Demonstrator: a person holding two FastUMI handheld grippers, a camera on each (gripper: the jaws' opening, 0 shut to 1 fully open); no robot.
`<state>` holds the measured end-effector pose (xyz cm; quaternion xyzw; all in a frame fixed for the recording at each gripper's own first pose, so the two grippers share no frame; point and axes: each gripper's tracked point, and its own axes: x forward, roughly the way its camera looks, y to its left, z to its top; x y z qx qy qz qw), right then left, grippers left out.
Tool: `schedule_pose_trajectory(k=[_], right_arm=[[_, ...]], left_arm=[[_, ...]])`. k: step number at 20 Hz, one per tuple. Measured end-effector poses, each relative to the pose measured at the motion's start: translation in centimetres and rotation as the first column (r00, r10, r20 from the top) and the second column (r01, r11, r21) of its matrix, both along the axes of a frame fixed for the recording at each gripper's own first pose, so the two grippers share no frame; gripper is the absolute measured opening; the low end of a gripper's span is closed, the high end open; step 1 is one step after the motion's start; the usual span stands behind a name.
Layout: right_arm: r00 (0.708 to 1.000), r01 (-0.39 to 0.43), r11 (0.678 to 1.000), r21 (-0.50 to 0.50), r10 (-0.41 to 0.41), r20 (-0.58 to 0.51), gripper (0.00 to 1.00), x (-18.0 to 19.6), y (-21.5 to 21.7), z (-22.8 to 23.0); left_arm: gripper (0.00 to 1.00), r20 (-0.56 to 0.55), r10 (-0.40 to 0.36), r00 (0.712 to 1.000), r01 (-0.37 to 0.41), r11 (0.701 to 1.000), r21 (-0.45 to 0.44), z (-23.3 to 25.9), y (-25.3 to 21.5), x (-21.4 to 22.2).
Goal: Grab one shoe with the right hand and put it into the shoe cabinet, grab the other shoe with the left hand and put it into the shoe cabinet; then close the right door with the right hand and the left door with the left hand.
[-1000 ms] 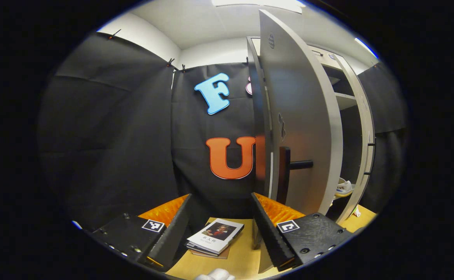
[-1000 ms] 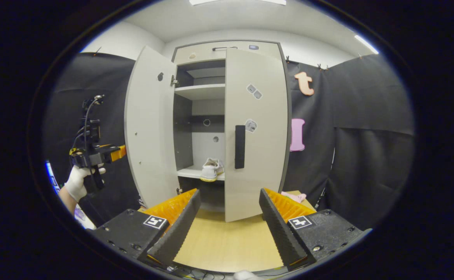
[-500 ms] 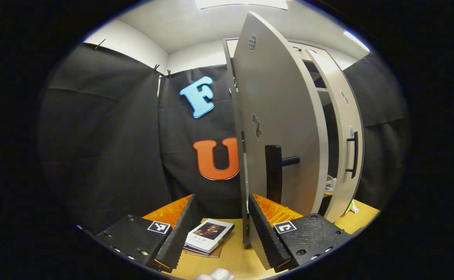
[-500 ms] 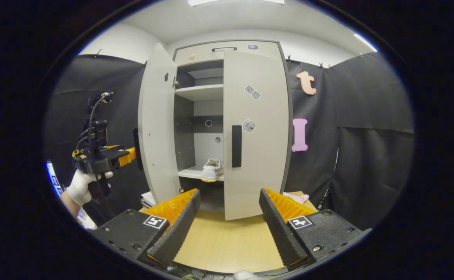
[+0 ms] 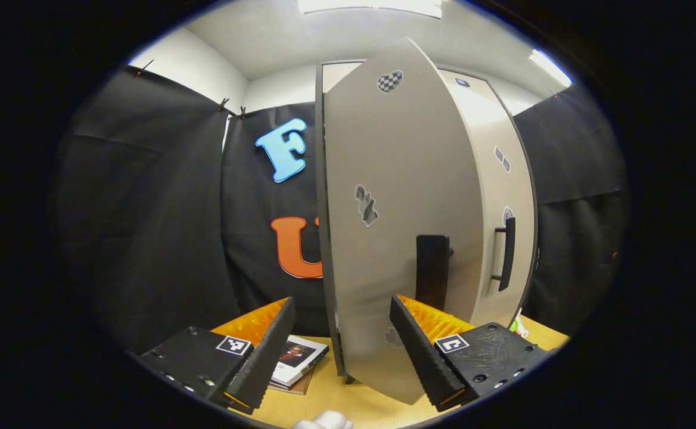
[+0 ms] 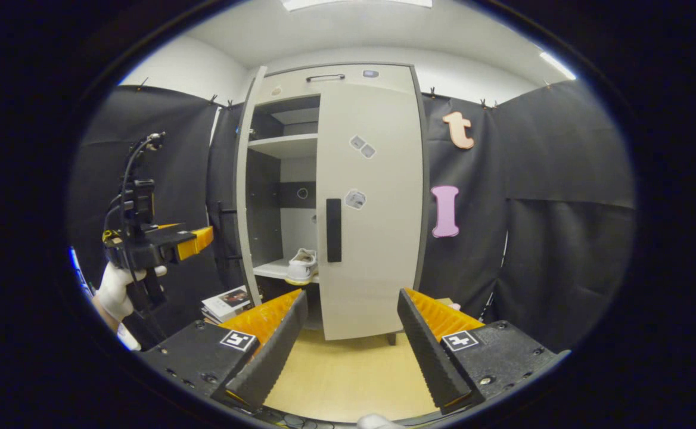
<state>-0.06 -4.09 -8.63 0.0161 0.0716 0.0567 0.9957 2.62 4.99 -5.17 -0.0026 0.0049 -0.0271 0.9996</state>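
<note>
On cabinet (image 6: 366,77) shelf (image 6: 270,269): one white shoe (image 6: 301,266).

We can read no words, brands or numbers anywhere here. The stickers (image 6: 362,146) on the cabinet's right door (image 6: 369,238) are too small for us to make out, as is the sticker (image 5: 366,205) on the left door (image 5: 401,238), and the cover of the book (image 5: 293,359) on the floor is blurred.
</note>
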Motion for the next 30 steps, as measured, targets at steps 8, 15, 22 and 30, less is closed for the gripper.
schedule_pose_trajectory(k=[8,15,22,30], right_arm=[[0.999,-0.009,1.0,-0.003,0.009,0.042,0.99,0.4,0.7,2.0],[0.997,0.012,1.0,-0.007,-0.011,0.079,0.99,0.1,0.3,3.6],[0.995,0.039,0.999,0.008,-0.039,0.097,0.99,-0.4,-0.1,4.0],[0.994,0.058,0.998,0.02,-0.059,0.093,0.99,-1.8,-0.8,3.5]], left_arm=[[0.96,-0.075,0.001,0.997,-0.002,1.0,-0.014,-0.1,-0.8,-6.0],[0.96,-0.052,-0.006,0.999,0.005,1.0,-0.02,0.8,-2.0,-11.9],[1.0,-0.063,-0.033,0.997,0.032,0.999,-0.016,0.5,-3.5,-14.3],[1.0,-0.057,-0.026,0.998,0.026,1.0,-0.01,0.8,-3.7,-14.8]])
